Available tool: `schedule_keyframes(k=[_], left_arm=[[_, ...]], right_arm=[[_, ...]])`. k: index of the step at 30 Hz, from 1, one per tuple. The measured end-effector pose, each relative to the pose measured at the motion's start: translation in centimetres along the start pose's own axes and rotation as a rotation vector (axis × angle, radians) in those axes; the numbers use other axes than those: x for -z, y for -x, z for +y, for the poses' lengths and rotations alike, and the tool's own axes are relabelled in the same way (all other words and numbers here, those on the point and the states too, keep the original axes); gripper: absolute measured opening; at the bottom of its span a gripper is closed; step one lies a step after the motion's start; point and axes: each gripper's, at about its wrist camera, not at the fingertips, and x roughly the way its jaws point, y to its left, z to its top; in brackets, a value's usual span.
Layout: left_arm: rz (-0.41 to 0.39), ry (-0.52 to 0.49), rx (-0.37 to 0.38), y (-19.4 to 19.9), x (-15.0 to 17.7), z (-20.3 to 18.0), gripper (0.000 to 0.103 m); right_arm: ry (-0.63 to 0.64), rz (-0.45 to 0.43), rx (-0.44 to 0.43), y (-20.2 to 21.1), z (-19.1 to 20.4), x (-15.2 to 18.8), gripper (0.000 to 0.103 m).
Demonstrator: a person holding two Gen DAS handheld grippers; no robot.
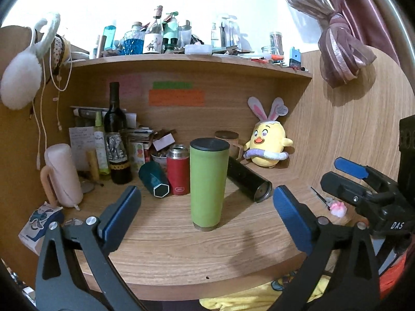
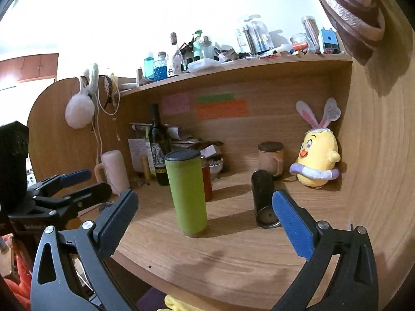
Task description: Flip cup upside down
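Note:
A tall green cup with a black lid stands upright in the middle of the wooden desk. It also shows in the right wrist view. My left gripper is open and empty, its blue pads on either side of the cup but short of it. My right gripper is open and empty, the cup between and beyond its pads. The right gripper also shows at the right of the left wrist view. The left gripper also shows at the left of the right wrist view.
A black cylinder lies on its side right of the cup. A red flask and a tipped teal cup stand behind left. A wine bottle, a pink mug and a yellow plush chick line the back. A shelf hangs overhead.

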Motion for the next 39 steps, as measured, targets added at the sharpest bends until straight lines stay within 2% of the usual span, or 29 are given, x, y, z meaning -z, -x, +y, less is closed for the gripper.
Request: schedule_keyframes(k=[39], left_arm=[[0.015,-0.024,0.028,-0.26,1.10,-0.84,0.103]], right_arm=[[-0.011,-0.010,0.013,0.79,0.30,0.47,0.103]])
